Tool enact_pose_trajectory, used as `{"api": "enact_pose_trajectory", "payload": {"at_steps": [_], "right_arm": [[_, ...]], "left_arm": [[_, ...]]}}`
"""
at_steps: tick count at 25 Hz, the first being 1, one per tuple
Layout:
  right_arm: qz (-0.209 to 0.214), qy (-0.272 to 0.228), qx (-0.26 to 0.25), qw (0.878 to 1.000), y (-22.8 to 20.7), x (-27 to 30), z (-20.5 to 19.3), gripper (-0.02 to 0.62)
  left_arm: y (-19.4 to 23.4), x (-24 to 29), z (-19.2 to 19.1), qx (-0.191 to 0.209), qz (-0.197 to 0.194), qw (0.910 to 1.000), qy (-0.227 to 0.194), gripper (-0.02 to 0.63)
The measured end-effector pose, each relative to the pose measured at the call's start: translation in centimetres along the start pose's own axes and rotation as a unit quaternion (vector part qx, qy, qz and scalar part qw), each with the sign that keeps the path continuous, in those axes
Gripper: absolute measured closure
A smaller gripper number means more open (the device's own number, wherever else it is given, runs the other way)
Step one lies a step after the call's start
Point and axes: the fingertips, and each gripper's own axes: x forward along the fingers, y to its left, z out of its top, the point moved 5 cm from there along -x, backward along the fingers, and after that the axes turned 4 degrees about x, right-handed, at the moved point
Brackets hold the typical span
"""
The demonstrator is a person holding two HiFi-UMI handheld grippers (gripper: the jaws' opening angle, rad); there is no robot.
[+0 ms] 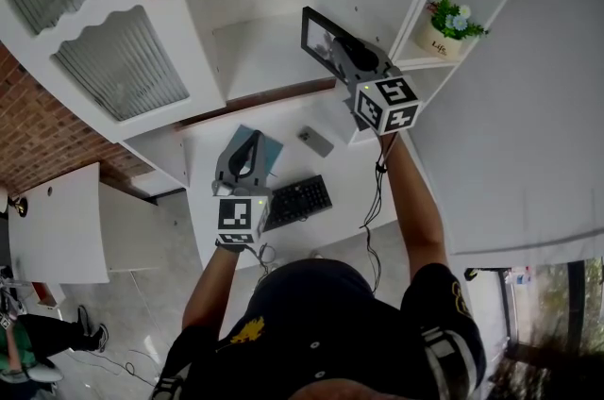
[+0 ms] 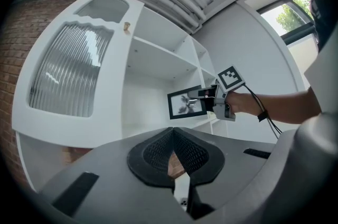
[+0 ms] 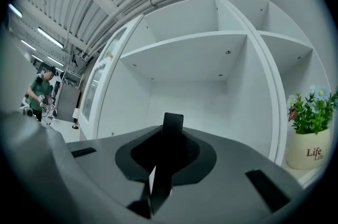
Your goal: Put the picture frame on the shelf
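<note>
The picture frame (image 1: 321, 38) is black with a dark print. My right gripper (image 1: 345, 51) is shut on it and holds it up in front of the wide open compartment of the white shelf unit (image 1: 264, 58). In the left gripper view the picture frame (image 2: 185, 104) faces me, clamped at its right edge by the right gripper (image 2: 204, 96). The right gripper view has the picture frame (image 3: 172, 125) edge-on between the jaws, with the shelf board (image 3: 185, 46) above. My left gripper (image 1: 249, 145) hovers lower over the desk, shut and holding nothing.
A potted plant (image 1: 451, 23) stands in the narrow right compartment. A keyboard (image 1: 297, 200), a blue book (image 1: 272, 151) and a small grey object (image 1: 316, 141) lie on the desk (image 1: 349, 191). A ribbed-glass cabinet door (image 1: 123, 58) stands to the left. A person (image 3: 42, 93) stands far off.
</note>
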Motion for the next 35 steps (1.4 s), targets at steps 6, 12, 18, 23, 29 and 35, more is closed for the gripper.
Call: {"api": "enact_pose_trajectory", "payload": {"at_steps": [6,12,18,23,29,35], "right_arm": [[-0.003,0.005,0.001,1.000,-0.9,1.5,-0.5,0.566],[-0.002,0.002,0.008,1.000,-1.7,3.0,-0.4,0.566],[0.003,0.003,0.022,1.000,-2.3,4.6,-0.6,0.566],[0.000,0.011,0.021,1.000,-2.9,5.7,-1.1,0.566],[0.004,0.012,0.033,0.999,-3.0,6.8,-1.5,0.566],[0.023,-0.004,0.044,0.999,-3.4,7.7,-1.0,0.566]], "left_arm": [[-0.1,0.1,0.0,0.001,0.000,1.0000,0.001,0.588],[-0.4,0.5,0.0,0.000,-0.001,1.0000,0.001,0.588],[-0.5,0.4,-0.1,0.001,0.001,1.0000,0.005,0.588],[-0.1,0.2,-0.2,0.002,0.009,0.9999,0.008,0.588],[-0.1,0.1,-0.2,0.004,0.011,0.9999,0.010,0.588],[0.2,0.1,-0.2,0.004,0.015,0.9998,0.010,0.588]]}}
